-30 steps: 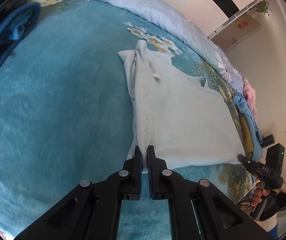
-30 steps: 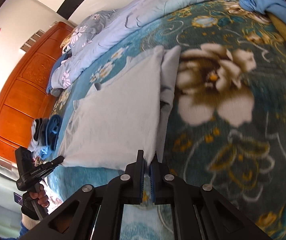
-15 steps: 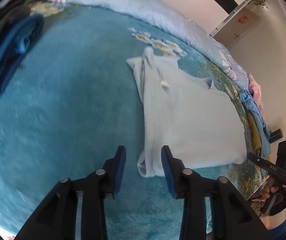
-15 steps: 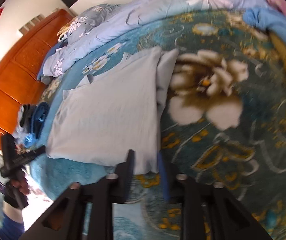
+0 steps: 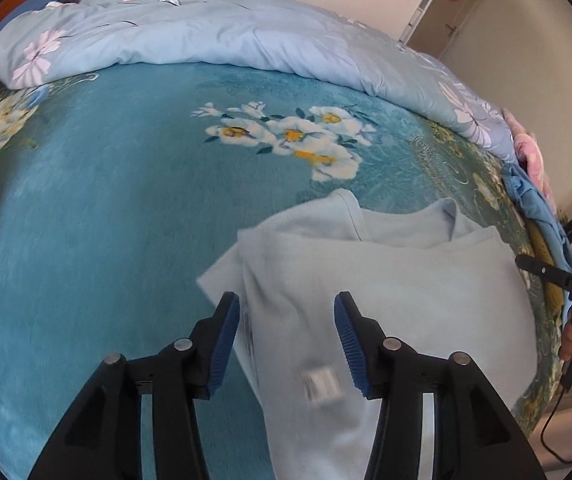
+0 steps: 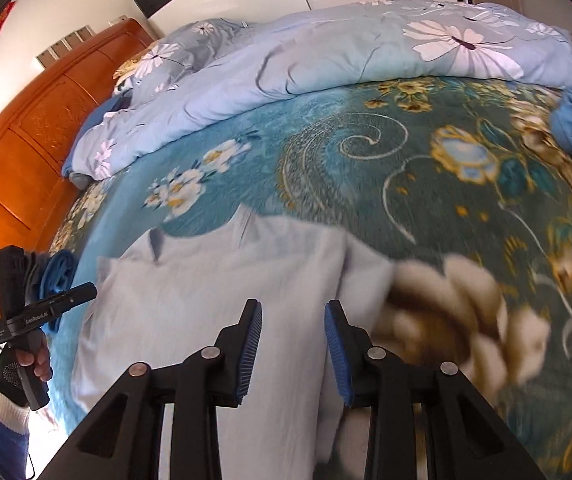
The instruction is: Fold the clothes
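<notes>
A pale blue shirt (image 5: 398, 300) lies flat on the teal flowered blanket (image 5: 106, 200), its sides folded inward and the collar at the far end. My left gripper (image 5: 286, 304) is open above the shirt's left folded edge, nothing between its blue pads. A small white label (image 5: 320, 384) shows on the cloth near it. In the right wrist view the same shirt (image 6: 206, 300) spreads below my right gripper (image 6: 293, 310), which is open over the right folded edge and holds nothing.
A light blue flowered quilt (image 5: 206, 24) is bunched along the far side of the bed. Folded dark blue clothes (image 6: 60, 272) lie near the orange wooden headboard (image 6: 26, 140). More blue and pink clothes (image 5: 534, 200) sit at the bed's right edge.
Both grippers were shut on the shirt's near hem a second ago. They let go, opened wide and moved forward over the shirt toward its collar end.
</notes>
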Available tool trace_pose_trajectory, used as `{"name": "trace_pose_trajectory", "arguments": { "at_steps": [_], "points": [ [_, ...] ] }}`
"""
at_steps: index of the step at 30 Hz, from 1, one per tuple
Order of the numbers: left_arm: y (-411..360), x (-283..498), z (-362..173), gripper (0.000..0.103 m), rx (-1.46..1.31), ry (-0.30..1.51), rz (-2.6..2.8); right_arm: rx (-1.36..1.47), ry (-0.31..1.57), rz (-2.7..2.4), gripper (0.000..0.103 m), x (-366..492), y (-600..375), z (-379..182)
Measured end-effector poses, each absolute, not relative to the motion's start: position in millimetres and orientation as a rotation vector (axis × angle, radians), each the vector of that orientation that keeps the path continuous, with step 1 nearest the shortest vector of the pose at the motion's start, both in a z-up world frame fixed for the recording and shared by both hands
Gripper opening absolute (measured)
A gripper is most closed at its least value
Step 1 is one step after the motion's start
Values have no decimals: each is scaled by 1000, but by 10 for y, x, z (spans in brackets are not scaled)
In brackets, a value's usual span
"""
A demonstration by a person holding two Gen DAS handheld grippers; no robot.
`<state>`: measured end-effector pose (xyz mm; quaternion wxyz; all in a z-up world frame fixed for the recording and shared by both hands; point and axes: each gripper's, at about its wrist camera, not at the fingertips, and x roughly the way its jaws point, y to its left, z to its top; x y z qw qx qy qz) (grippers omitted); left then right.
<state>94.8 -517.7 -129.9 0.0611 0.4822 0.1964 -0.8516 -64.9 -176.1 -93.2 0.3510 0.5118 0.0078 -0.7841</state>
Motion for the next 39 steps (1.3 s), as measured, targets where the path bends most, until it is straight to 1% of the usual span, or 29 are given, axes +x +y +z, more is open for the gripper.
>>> {"name": "trace_pose_trajectory", "arguments": {
  "at_steps": [7, 14, 16, 17, 18, 19, 20, 21, 22, 23, 27, 33, 39],
  "points": [
    [-5243, 770, -1453, 52, 1493, 593, -2575, 1381, 22, -2026, 35, -1009, -1934, -1153],
    [-5231, 751, -1417, 51, 1434, 609, -2625, 1383, -33, -2002, 36, -1093, -1918, -1209],
    [-5230, 758, -1410, 48, 1416, 616, -2628, 1376, -35, -1999, 35, -1091, -1919, -1201],
    [-5233, 766, -1405, 42, 1405, 618, -2627, 1371, -34, -1999, 34, -1088, -1921, -1194],
    [-5241, 775, -1401, 33, 1397, 625, -2626, 1364, -34, -2002, 26, -1083, -1920, -1182],
    [-5252, 785, -1397, 30, 1389, 635, -2625, 1359, -40, -2002, 18, -1079, -1917, -1172],
    [-5259, 794, -1399, 23, 1387, 650, -2629, 1357, -50, -1998, 15, -1077, -1913, -1164],
    [-5260, 804, -1399, 16, 1385, 665, -2632, 1355, -60, -1995, 10, -1074, -1910, -1157],
    [-5258, 815, -1398, 14, 1383, 677, -2636, 1349, -63, -1994, 5, -1065, -1907, -1144],
    [-5250, 831, -1381, 10, 1371, 675, -2641, 1340, -58, -1997, 5, -1046, -1904, -1126],
    [-5199, 898, -1233, 8, 1312, 639, -2682, 1289, -50, -2016, 4, -972, -1860, -1012],
    [-5120, 895, -912, 8, 1246, 478, -2769, 1201, -34, -2043, 4, -959, -1809, -755],
    [-5301, 627, -872, 8, 1234, 471, -2736, 1196, -2, -2063, 4, -1176, -1950, -693]
  ]
}}
